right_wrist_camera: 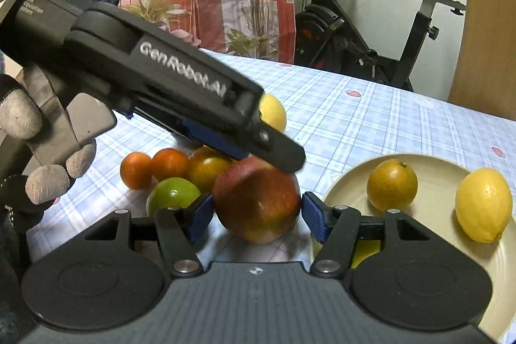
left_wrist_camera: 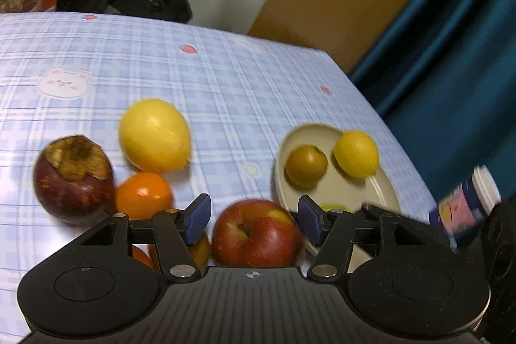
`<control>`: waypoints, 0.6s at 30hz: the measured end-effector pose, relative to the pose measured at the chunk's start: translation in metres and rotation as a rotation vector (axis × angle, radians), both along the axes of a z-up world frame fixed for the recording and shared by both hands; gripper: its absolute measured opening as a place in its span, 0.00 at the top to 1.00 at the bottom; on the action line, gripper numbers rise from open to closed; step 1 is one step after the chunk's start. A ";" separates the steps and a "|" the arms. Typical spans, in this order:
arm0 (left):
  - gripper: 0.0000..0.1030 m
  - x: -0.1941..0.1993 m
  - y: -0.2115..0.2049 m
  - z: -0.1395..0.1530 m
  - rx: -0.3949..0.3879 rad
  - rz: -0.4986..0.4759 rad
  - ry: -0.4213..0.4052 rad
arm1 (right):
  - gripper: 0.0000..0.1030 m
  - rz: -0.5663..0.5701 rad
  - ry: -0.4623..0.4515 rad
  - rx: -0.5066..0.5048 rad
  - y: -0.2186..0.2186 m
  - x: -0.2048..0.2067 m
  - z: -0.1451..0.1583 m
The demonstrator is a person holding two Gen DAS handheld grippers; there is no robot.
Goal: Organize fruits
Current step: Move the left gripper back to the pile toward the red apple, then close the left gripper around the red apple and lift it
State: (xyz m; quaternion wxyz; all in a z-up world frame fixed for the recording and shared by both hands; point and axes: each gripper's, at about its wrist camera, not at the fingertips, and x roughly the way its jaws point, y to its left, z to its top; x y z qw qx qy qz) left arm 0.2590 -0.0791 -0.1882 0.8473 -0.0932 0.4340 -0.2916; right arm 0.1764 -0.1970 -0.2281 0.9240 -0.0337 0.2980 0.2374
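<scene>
A red apple lies on the tablecloth between the open fingers of both grippers. My left gripper straddles it from above with a small gap on each side. My right gripper stands around it at table level, pads close to its sides. The left gripper's body crosses the right wrist view, its finger over the apple. A beige plate to the right holds a brownish-orange fruit and a lemon.
On the cloth to the left lie a large lemon, a dark red mangosteen-like fruit, small oranges, and a green lime. A printed cup stands by the table's right edge. An exercise bike stands behind.
</scene>
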 end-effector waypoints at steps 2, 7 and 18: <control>0.40 -0.006 -0.007 -0.001 0.039 -0.022 -0.027 | 0.39 0.000 -0.013 -0.016 0.002 0.000 0.001; 0.39 -0.008 -0.009 -0.002 0.058 -0.030 -0.036 | 0.39 0.013 -0.039 -0.057 0.009 -0.005 -0.001; 0.36 -0.014 -0.009 -0.006 0.036 -0.042 -0.019 | 0.39 0.039 -0.086 -0.119 0.019 -0.012 -0.008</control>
